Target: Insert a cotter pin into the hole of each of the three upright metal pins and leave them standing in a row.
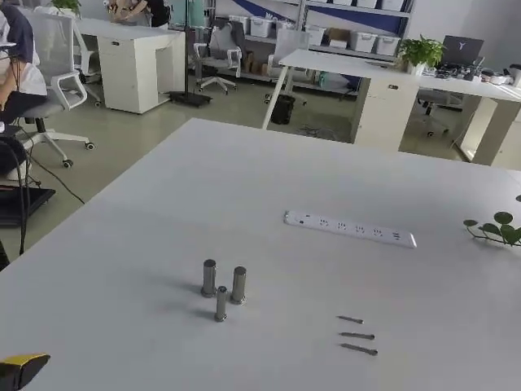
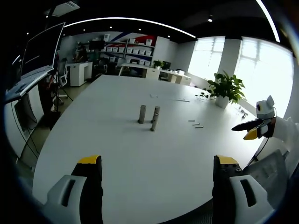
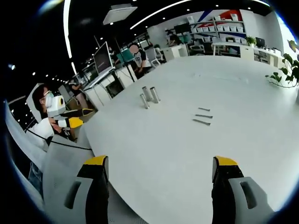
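With the left tool [image 2: 156,161] and right tool [image 3: 160,161] both spread empty, pinch one thin grey metal cotter pin [image 1: 356,336] low against the white tabletop [image 1: 244,179].

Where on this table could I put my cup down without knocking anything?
The far half of the table, beyond the power strip, is bare. So is the stretch between the metal pins and the cotter pins, and the area left of the metal pins. Crowded spots: among the three metal pins, which stand close together, and by the plant at the right edge.
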A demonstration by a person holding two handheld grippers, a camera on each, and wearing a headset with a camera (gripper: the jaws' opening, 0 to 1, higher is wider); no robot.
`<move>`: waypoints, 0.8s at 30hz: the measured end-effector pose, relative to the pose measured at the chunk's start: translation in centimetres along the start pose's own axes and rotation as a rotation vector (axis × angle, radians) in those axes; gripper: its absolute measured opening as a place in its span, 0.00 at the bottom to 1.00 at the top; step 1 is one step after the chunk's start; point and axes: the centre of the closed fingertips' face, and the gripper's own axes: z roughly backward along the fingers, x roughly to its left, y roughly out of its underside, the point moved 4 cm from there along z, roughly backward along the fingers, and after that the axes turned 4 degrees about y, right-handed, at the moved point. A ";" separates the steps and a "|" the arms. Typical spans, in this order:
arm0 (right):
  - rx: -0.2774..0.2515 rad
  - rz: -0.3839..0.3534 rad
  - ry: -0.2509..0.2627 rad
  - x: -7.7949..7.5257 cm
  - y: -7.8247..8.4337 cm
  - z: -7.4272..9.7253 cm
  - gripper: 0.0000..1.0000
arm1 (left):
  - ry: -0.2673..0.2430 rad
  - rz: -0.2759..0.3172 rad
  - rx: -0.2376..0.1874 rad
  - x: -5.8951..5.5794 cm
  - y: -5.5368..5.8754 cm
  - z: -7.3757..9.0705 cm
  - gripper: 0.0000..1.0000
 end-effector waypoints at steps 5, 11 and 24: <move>-0.058 -0.065 0.000 0.3 -0.8 0.5 0.90 | 0.012 -0.001 0.016 -0.3 0.1 -0.4 0.99; -0.065 -0.058 0.048 0.5 -0.5 1.1 0.90 | 0.071 -0.007 0.067 -1.2 0.7 -0.9 0.99; -0.043 -0.066 0.098 1.0 0.7 1.7 0.90 | 0.127 -0.025 0.101 -1.4 0.9 -1.4 0.98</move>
